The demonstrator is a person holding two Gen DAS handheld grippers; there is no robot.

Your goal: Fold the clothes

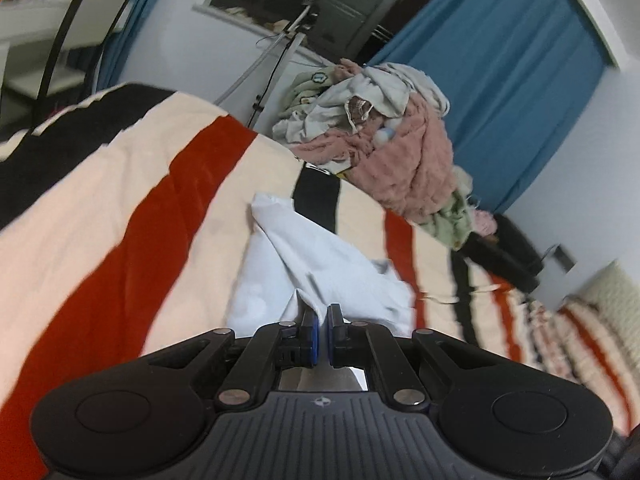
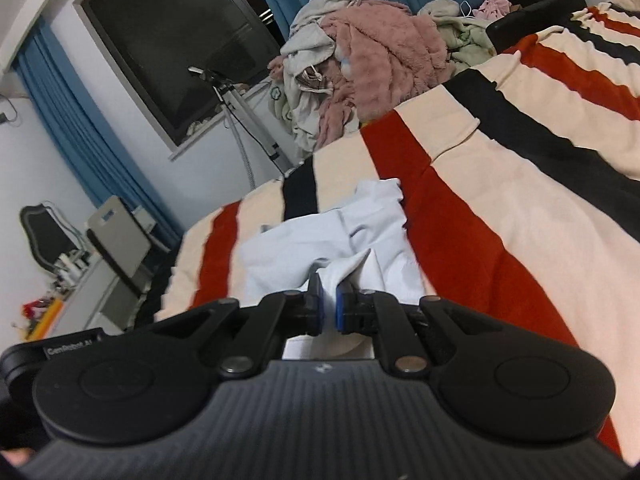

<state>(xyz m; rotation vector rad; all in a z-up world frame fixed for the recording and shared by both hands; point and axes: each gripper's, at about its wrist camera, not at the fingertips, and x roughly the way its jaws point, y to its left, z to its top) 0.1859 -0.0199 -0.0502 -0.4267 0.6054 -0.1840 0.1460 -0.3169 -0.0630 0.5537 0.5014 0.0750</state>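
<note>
Mid-fold, by judgement: left gripper and right gripper both pinched nearly closed on edges of white garment, bunched on striped blanket. Next: carry both edges evenly, keeping grip.

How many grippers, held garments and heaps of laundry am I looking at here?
Grippers: 2, left gripper and right gripper
White garment, pinched by both: 1
Laundry pile on the striped blanket: 1
Total: 4
</note>
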